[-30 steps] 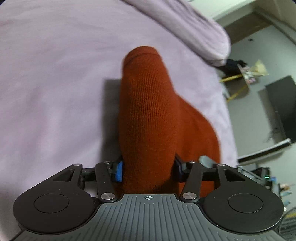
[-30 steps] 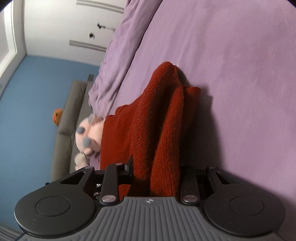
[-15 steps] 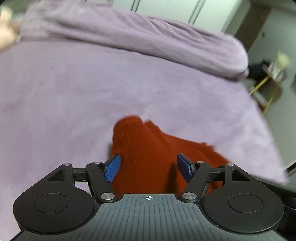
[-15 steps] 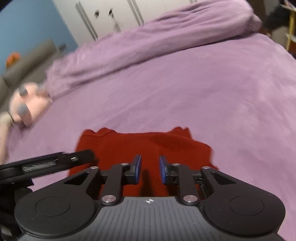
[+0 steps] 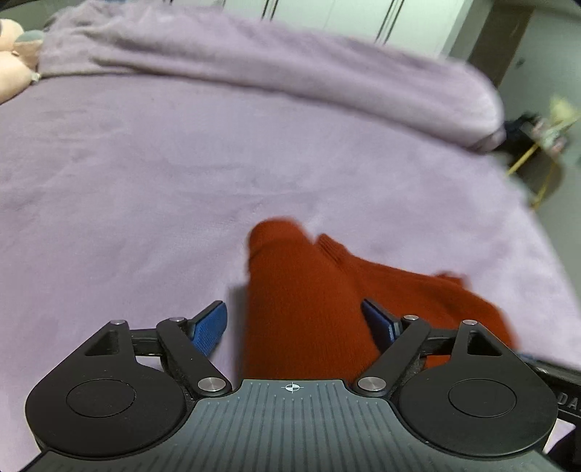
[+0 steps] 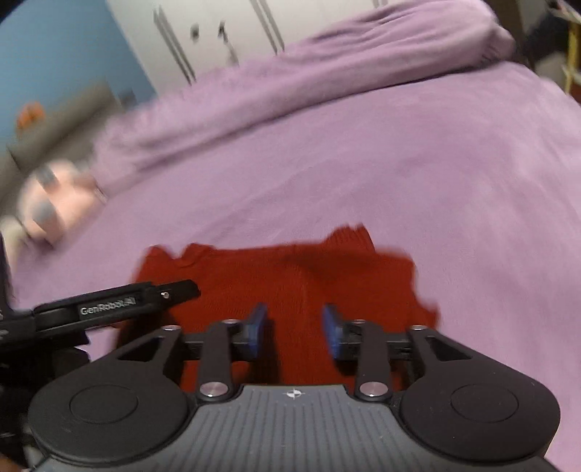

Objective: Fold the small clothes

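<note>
A small rust-red knitted garment [image 5: 301, 297] lies folded on the purple bed cover [image 5: 145, 181]. My left gripper [image 5: 296, 326] is open, its blue pads [image 5: 210, 326] spread wide on either side of the garment's left end, not gripping it. In the right wrist view the garment [image 6: 290, 276] lies flat as a wide folded shape. My right gripper [image 6: 294, 332] is open just above its near edge, with the cloth showing between the pads. The left gripper's black body [image 6: 109, 308] shows at the left of that view.
A rolled purple duvet [image 5: 290, 65] runs along the far side of the bed. A pink plush toy [image 6: 54, 207] lies at the far left. The bed's right edge [image 5: 544, 236] drops off toward a small yellow-legged table [image 5: 537, 145]. White wardrobe doors [image 6: 225, 32] stand behind.
Both grippers let go of the red garment and opened. It was held up hanging a second ago and now lies folded on the bed; both grippers have drawn back slightly.
</note>
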`<state>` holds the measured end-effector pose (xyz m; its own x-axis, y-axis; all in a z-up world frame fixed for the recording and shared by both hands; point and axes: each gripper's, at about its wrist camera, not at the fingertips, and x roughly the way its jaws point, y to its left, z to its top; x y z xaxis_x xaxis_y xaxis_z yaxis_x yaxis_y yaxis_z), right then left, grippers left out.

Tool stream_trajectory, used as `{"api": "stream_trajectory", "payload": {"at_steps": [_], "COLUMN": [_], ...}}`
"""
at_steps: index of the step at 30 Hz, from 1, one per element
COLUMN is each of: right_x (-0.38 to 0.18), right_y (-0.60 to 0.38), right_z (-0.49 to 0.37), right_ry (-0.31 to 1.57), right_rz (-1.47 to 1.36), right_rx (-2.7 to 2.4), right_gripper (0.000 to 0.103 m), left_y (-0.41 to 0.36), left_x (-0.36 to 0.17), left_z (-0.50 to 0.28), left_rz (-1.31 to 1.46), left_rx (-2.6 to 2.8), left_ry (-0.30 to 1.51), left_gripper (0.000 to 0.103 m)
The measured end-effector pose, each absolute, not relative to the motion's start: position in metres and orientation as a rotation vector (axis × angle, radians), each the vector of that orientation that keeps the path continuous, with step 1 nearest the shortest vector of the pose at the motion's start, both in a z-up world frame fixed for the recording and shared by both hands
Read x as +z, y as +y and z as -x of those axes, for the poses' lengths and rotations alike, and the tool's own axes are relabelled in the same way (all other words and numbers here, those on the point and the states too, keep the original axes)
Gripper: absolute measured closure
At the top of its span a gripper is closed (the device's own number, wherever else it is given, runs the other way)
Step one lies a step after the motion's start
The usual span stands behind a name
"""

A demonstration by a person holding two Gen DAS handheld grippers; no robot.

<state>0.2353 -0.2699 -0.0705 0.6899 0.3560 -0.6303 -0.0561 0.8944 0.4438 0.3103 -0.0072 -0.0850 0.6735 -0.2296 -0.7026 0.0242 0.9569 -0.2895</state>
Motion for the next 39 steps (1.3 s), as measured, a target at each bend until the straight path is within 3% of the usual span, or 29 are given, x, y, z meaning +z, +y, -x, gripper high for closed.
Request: {"api": "stream_trajectory", "payload": {"at_steps": [3, 5, 9, 13, 15, 17, 23, 26, 31, 34, 36, 37, 39], "right_x": [-0.072, -0.075, -0.088, -0.095, -0.095, -0.096, -0.100, -0.107, -0.101, -0.096, -0.091, -0.088, -0.084], "right_y": [-0.291, -0.299, -0.309, -0.307, -0.301, -0.295, -0.312, -0.296, -0.272, -0.266, -0.259, -0.256, -0.248], "right_z": [-0.165, -0.135, -0.113, -0.118, -0.120, -0.123, -0.115, -0.128, -0.132, -0.134, -0.131, -0.128, -0.121], "right_ry": [0.723, 0.720, 0.771, 0.815, 0.803, 0.806, 0.739, 0.866, 0.862, 0.863, 0.874, 0.860, 0.877], "right_rz": [-0.508, -0.558, -0.714, -0.852, -0.842, -0.785, -1.020, -0.763, -0.570, -0.499, -0.367, -0.286, -0.180], "right_rx": [0.202, 0.171, 0.170, 0.175, 0.142, 0.109, 0.193, 0.073, 0.049, 0.043, -0.026, -0.066, -0.118], "right_gripper": [0.056, 0.045, 0.046, 0.059, 0.071, 0.094, 0.096, 0.096, 0.096, 0.092, 0.073, 0.057, 0.054], "left_y": [0.004, 0.005, -0.001, -0.023, -0.024, -0.018, 0.001, 0.007, 0.006, 0.009, 0.010, 0.010, 0.008], "left_x": [-0.066, -0.064, -0.078, -0.095, -0.095, -0.095, -0.087, -0.093, -0.099, -0.095, -0.093, -0.092, -0.088], "left_z": [-0.235, -0.188, -0.132, -0.133, -0.140, -0.149, -0.148, -0.153, -0.153, -0.152, -0.150, -0.148, -0.141], "left_rz": [0.258, 0.225, 0.160, 0.087, 0.097, 0.149, 0.212, 0.260, 0.240, 0.251, 0.270, 0.274, 0.262], "left_rx": [-0.163, -0.163, -0.176, -0.173, -0.082, -0.020, 0.078, 0.087, 0.090, 0.082, 0.084, 0.084, 0.100], "left_ry": [0.796, 0.807, 0.859, 0.899, 0.870, 0.883, 0.879, 0.915, 0.925, 0.940, 0.951, 0.953, 0.955], "left_gripper": [0.019, 0.018, 0.018, 0.026, 0.027, 0.027, 0.029, 0.028, 0.028, 0.028, 0.027, 0.026, 0.023]}}
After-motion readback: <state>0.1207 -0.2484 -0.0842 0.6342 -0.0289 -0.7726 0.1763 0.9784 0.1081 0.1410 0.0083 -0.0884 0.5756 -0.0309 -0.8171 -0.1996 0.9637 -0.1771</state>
